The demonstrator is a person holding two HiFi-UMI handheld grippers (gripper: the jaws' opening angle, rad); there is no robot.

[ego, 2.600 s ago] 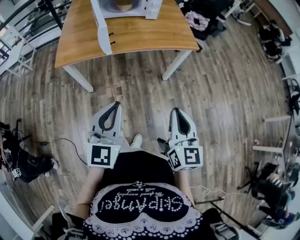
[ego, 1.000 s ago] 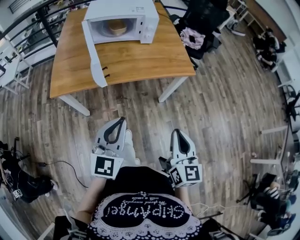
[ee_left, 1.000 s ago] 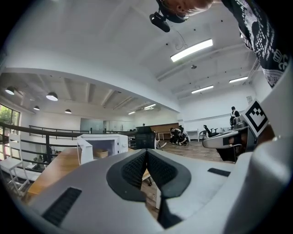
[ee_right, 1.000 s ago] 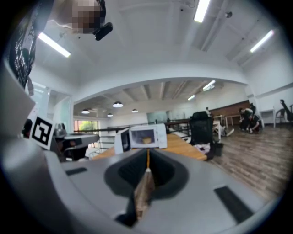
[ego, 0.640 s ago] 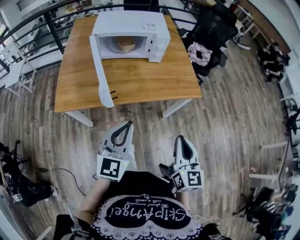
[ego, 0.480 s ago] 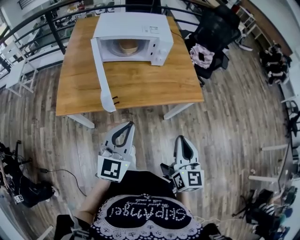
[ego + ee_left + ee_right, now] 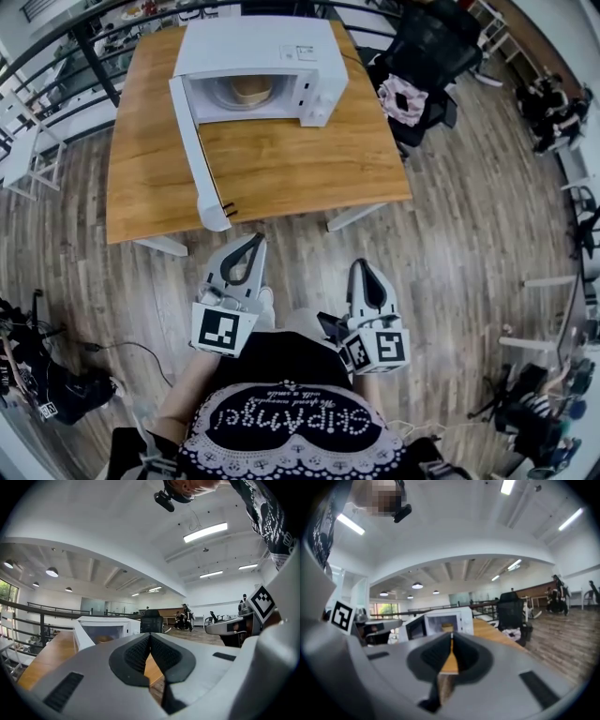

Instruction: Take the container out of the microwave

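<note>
Jaws clenched empty on my left gripper (image 7: 253,242) and right gripper (image 7: 364,266), short of the counter (image 7: 291,173). The microwave (image 7: 262,42) stands open, container (image 7: 251,90) inside; I judge the whole reach and lift-out not yet done.

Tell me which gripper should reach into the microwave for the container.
Probably right: the right gripper points straight at the container, while the open door juts out beside the left gripper. Both are shut.

The left gripper (image 7: 251,242) and right gripper (image 7: 364,267) sit side by side, pointing away. Both have jaws pressed together, holding nothing.
</note>
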